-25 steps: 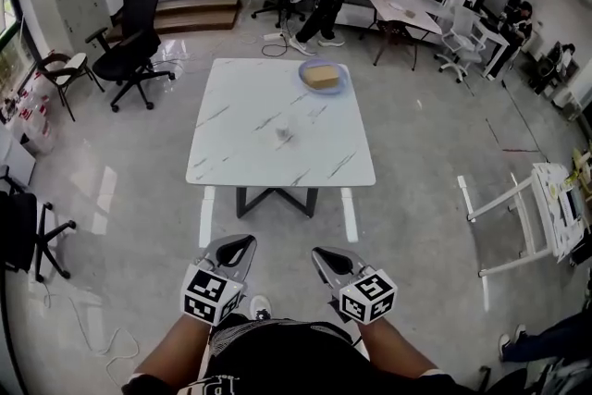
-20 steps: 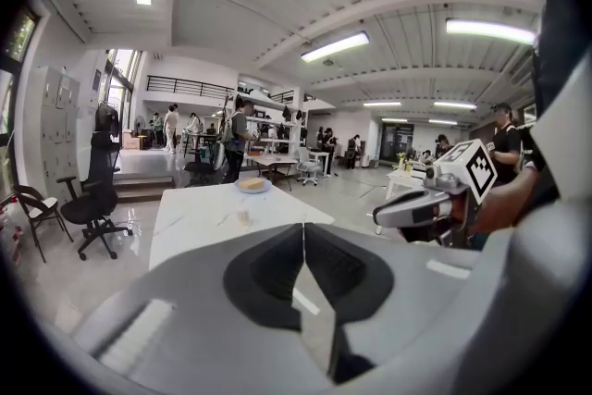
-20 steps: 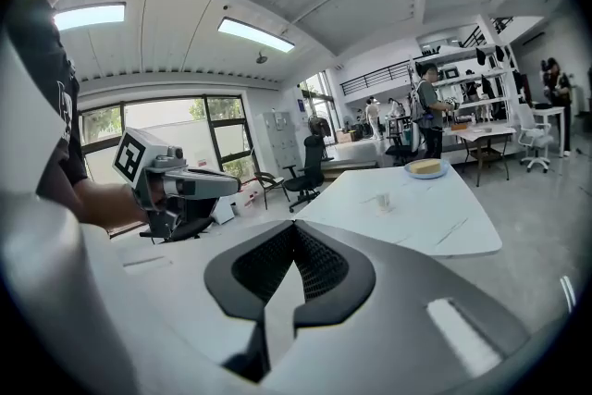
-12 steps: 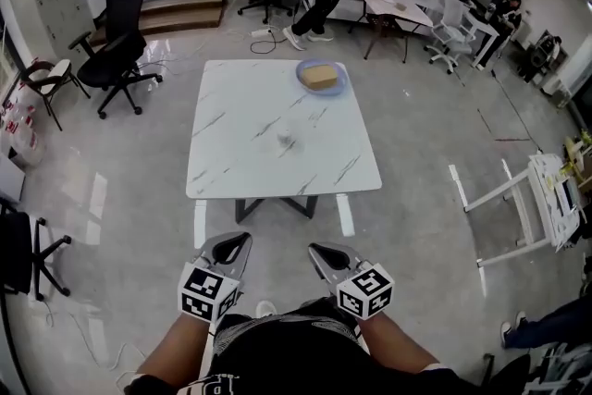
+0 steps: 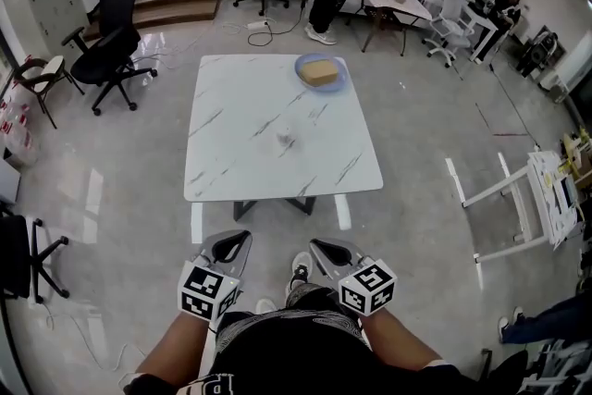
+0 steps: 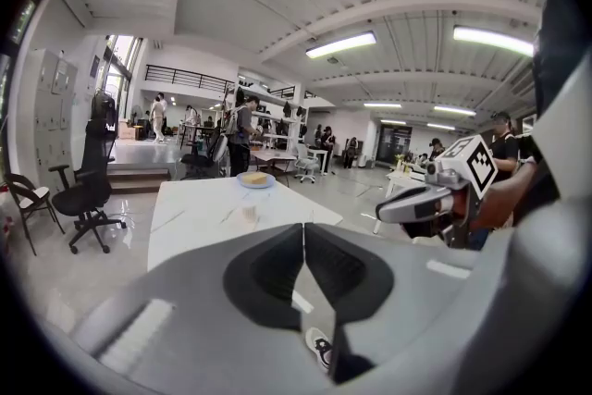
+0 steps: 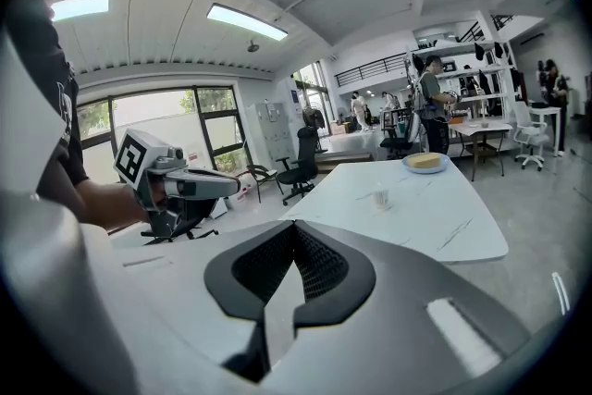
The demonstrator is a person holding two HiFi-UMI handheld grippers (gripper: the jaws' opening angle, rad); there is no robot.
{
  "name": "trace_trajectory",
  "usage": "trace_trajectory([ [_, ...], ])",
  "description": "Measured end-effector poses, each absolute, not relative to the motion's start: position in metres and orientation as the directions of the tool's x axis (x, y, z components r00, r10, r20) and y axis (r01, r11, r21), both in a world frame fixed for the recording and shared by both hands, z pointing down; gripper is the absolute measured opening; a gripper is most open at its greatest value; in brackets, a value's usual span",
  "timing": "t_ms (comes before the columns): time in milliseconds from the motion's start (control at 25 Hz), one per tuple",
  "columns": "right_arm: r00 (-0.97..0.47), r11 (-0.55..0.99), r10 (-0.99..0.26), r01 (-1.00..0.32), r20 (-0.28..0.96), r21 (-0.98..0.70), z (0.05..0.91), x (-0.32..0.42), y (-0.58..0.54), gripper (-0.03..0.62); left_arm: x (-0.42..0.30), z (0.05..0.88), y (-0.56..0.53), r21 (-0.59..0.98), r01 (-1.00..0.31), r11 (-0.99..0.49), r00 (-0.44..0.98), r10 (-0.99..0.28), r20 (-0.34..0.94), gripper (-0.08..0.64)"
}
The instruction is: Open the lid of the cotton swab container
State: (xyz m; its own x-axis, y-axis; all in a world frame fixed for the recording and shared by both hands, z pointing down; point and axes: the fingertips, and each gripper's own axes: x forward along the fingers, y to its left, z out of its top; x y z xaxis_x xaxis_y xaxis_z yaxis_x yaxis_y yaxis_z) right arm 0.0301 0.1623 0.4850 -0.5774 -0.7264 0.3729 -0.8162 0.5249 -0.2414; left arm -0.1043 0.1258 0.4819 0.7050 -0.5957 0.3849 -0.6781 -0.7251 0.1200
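Standing short of the white marble table, the person holds both tools low at the bottom of the head view, the left gripper at lower left of centre and the right gripper at lower right of centre, each with its jaws pressed together and nothing between them. The cotton swab container, a small pale tub, sits alone near the middle of the tabletop, well apart from both tools; a blue plate carrying a tan block lies at the table's far edge, toward the top of the frame. In the left gripper view the two dark pads meet in a thin seam at centre frame, empty, and the container shows small and distant just above them on the tabletop. In the right gripper view the jaws are likewise fully closed on nothing, with the container right of centre, well beyond the tips. The step in hand looks like the approach, the lid not yet touched. Next, I judge, both tools must come over the table and spread their jaws, one to steady the tub and the other to take the lid.
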Motion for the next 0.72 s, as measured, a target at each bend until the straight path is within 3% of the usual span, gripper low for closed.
trace_trajectory([
  [720,-0.619,0.552,-0.709,-0.786,0.338,-0.279,0.484,0.071,0.035,0.0,-0.06,0.481,0.011,0.116,-0.711,-0.694,0.672,-0.622,0.401,0.06],
])
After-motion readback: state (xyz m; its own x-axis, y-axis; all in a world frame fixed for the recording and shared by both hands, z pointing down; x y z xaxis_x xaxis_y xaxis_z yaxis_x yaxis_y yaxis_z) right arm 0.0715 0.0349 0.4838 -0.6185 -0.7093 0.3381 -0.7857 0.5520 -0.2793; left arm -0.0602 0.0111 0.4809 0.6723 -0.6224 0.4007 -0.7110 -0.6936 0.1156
